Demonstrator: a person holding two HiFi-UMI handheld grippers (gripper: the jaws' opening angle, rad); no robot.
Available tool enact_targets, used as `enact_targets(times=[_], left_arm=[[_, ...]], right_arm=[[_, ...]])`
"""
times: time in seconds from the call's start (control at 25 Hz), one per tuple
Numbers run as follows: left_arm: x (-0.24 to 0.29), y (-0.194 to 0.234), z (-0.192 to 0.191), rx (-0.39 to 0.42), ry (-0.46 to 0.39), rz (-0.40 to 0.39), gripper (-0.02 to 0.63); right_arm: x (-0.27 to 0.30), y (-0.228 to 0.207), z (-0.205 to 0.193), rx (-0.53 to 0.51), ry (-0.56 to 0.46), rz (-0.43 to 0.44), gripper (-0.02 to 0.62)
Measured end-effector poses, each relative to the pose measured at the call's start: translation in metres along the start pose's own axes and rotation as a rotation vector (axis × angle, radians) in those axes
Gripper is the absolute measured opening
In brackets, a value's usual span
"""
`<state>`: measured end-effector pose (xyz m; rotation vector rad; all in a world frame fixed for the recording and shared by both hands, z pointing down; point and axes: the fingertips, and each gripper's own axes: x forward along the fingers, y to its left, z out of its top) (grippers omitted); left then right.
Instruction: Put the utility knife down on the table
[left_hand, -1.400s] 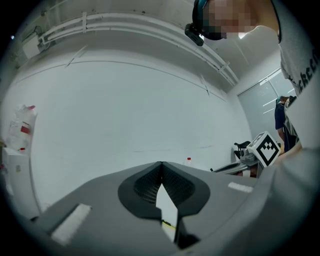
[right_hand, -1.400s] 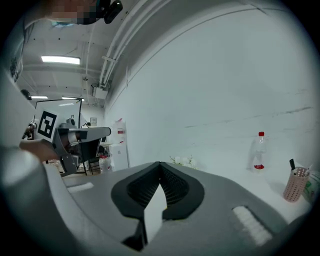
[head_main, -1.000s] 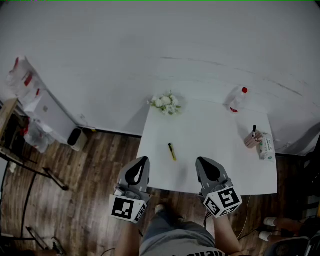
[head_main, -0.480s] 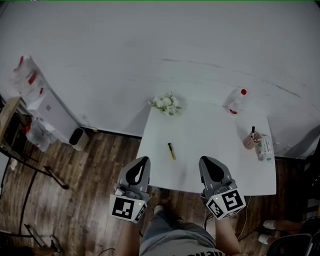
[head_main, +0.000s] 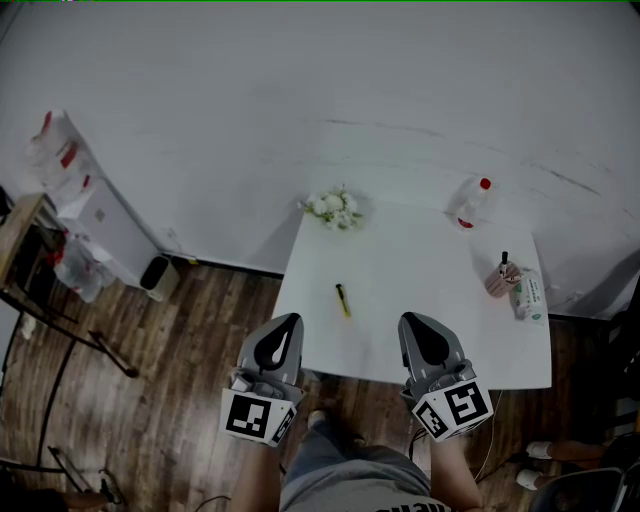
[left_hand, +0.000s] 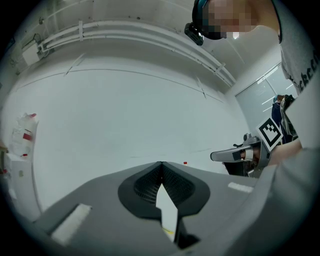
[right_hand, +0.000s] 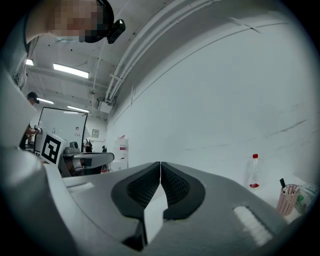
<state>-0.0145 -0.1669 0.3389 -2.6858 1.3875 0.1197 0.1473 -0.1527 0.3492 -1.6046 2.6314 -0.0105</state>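
Observation:
A yellow and black utility knife (head_main: 343, 301) lies flat on the white table (head_main: 420, 300), left of its middle, with nothing touching it. My left gripper (head_main: 285, 323) hovers at the table's near left edge, jaws shut and empty; its tips meet in the left gripper view (left_hand: 161, 164). My right gripper (head_main: 417, 322) hangs over the near edge, right of the knife, also shut on nothing, with its tips together in the right gripper view (right_hand: 160, 164). A sliver of yellow shows below the left gripper's jaws.
White flowers (head_main: 333, 208) sit at the table's far left corner. A red-capped bottle (head_main: 471, 204) stands far right, also seen as the bottle (right_hand: 254, 171). A pink pen cup (head_main: 498, 279) and a wipes pack (head_main: 527, 293) sit at the right edge. Wooden floor and a shelf (head_main: 70, 215) lie left.
The view has shifted slightly; both grippers have stayed near the table's front edge, the right one nudged a little to the right. The knife has not moved.

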Motion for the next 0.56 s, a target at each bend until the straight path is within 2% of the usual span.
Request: enact_targets(times=[0.56], left_arm=[[-0.0066, -0.0007, 0.0, 0.0, 0.002, 0.001, 0.012]], right_arm=[[-0.0004, 0.0091, 0.0022, -0.009, -0.005, 0.011, 0.0]])
